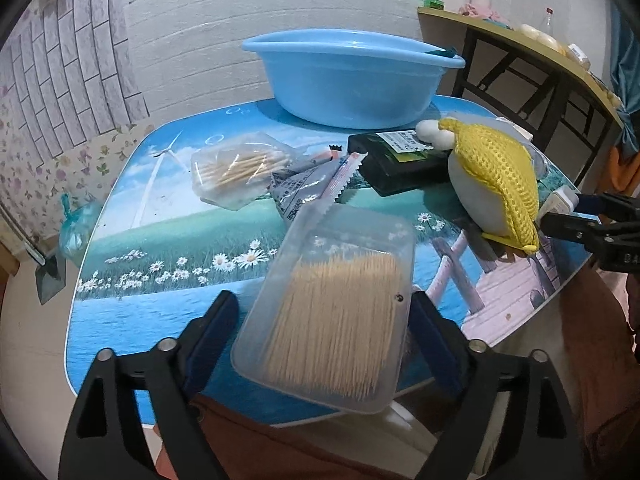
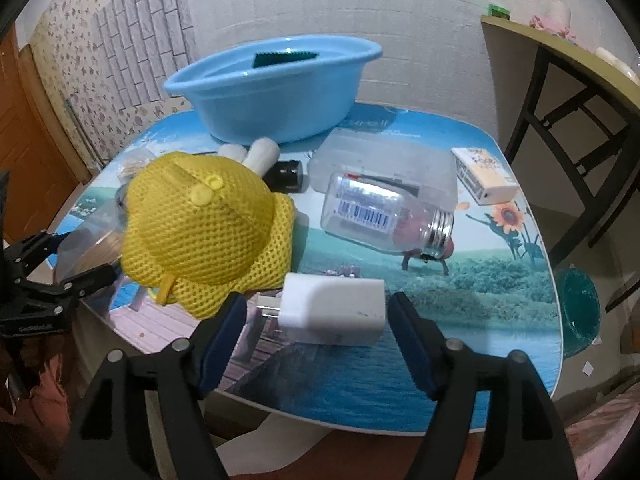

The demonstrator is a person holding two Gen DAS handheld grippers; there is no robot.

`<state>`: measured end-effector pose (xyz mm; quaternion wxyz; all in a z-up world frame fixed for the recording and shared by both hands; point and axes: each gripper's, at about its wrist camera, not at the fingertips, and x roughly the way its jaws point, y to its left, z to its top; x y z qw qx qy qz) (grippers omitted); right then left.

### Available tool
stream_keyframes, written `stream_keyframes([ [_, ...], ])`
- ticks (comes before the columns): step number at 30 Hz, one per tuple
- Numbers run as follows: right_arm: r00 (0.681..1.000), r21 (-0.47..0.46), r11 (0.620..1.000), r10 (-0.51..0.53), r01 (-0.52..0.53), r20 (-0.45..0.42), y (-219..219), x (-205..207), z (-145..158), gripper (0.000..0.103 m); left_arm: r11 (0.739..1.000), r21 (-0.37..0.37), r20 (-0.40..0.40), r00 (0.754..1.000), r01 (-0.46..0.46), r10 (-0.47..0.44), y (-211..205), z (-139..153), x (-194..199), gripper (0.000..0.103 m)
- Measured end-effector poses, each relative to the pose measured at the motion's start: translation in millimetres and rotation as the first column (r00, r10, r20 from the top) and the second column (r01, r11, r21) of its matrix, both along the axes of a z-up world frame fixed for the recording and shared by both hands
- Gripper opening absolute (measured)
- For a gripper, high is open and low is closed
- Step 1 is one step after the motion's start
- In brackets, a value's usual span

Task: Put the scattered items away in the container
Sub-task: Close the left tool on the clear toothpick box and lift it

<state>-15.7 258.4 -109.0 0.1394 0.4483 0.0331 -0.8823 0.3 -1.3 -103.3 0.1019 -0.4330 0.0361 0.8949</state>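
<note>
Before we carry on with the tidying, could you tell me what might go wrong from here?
1. The toothpick box sits skewed between the open left gripper, overhanging the table edge; closing could push it off.
2. The white charger lies between the open right gripper, beside the yellow-hatted plush; closing may snag the hat.
3. The clear bottle lies on its side and could roll if bumped.

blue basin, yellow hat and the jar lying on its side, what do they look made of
Blue basin: likely plastic, smooth with a soft sheen and a moulded rolled rim.
Yellow hat: looks like knitted or mesh fabric, matte, with an open honeycomb weave.
Jar: clear glass or hard plastic, I cannot tell which; see-through wall, barcode label, and a shiny silver threaded neck that looks metallic.
</note>
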Motion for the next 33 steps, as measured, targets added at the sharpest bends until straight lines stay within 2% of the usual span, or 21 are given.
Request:
stream_keyframes([
  [4,0.999,-0.015,0.999,-0.028,0.028,0.025,5.2,-6.3,-6.3,0.073,1.0,0.002,0.0,1.0,0.015,-0.015,2.4,-2.6,-3.3,0.102],
  [10,0.999,0.012,0.999,-0.032,0.032,-0.016,2.5,-6.1,-9.4,0.074,1.0,0.003,-0.013,1.0,0.029,-0.029,3.4,-4.4,-2.3,0.103],
  [12,0.999,0.044,0.998,-0.033,0.035,-0.041,-1.9,-3.5,-11.5,0.082,1.0,0.003,-0.018,0.999,0.03,-0.03,3.8,-4.6,-1.8,0.103],
  [15,0.998,0.032,0.999,-0.04,0.041,-0.045,-0.1,-5.6,-13.9,0.1,0.999,0.005,-0.023,0.999,0.032,-0.032,4.1,-4.9,-1.7,0.103],
  [16,0.998,0.029,0.998,-0.047,0.048,-0.045,1.2,-6.4,-15.0,0.103,0.999,0.006,-0.027,0.999,0.034,-0.034,4.3,-5.1,-1.9,0.103],
  [33,0.996,0.028,0.998,-0.045,0.047,-0.078,1.4,-3.1,-15.2,0.103,1.0,0.007,-0.044,0.999,0.029,-0.029,7.0,-6.2,-2.1,0.103],
])
